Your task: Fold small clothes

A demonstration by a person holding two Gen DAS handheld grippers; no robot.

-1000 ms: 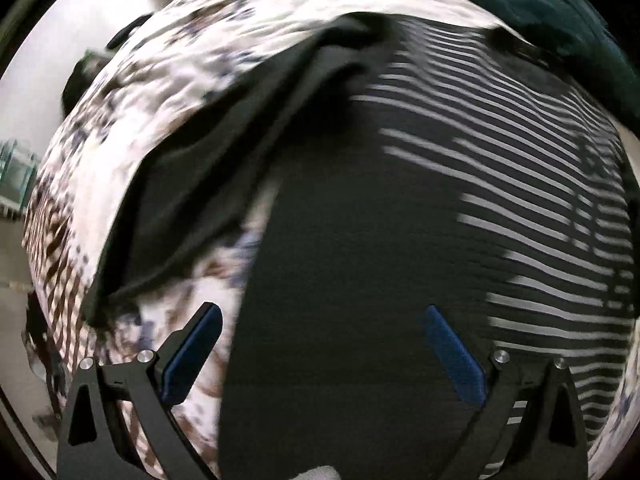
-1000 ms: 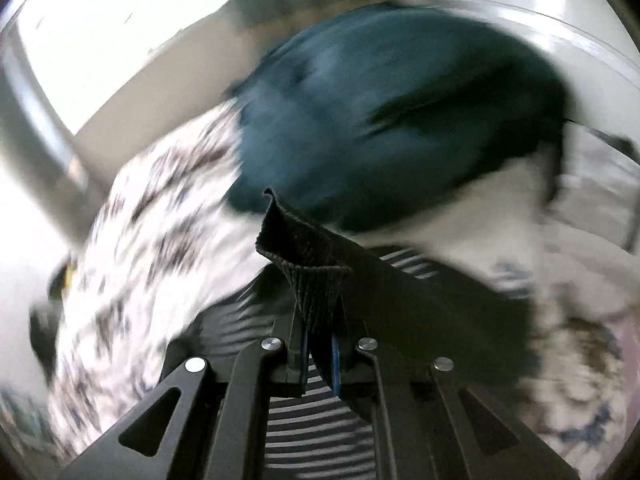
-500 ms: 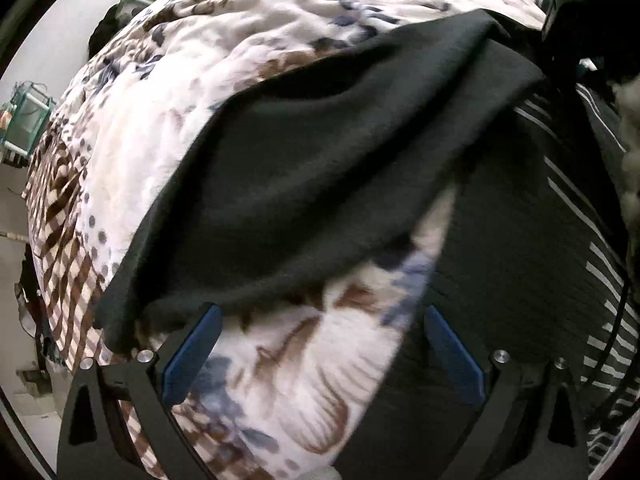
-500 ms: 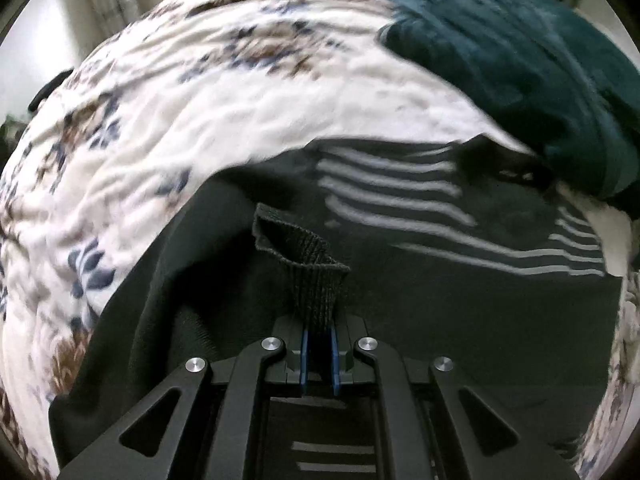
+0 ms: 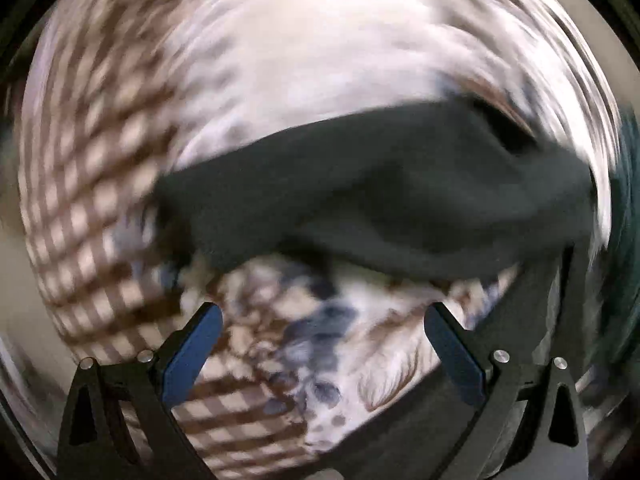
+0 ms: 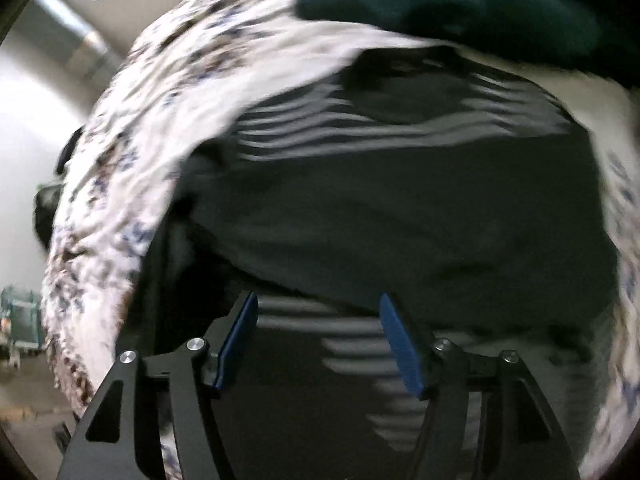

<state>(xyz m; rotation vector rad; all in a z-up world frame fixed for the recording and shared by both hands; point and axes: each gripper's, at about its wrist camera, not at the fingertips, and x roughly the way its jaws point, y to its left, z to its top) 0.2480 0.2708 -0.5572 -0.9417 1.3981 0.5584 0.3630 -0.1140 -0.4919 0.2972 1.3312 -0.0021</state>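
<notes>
Right wrist view: right gripper [image 6: 318,344] hangs released above the striped garment [image 6: 400,208], fold laid. Left gripper [image 5: 320,356], unclenched too, hovers near its dark sleeve [image 5: 380,200] on the bed [image 5: 320,40].

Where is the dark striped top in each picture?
Left wrist view: the dark top stretches across the middle, above the open left gripper; no stripes show here, it is blurred.
Right wrist view: it fills the centre, stripes near its top edge, beyond the open right gripper.
Shared landmark: the flowery quilt underneath.
</notes>
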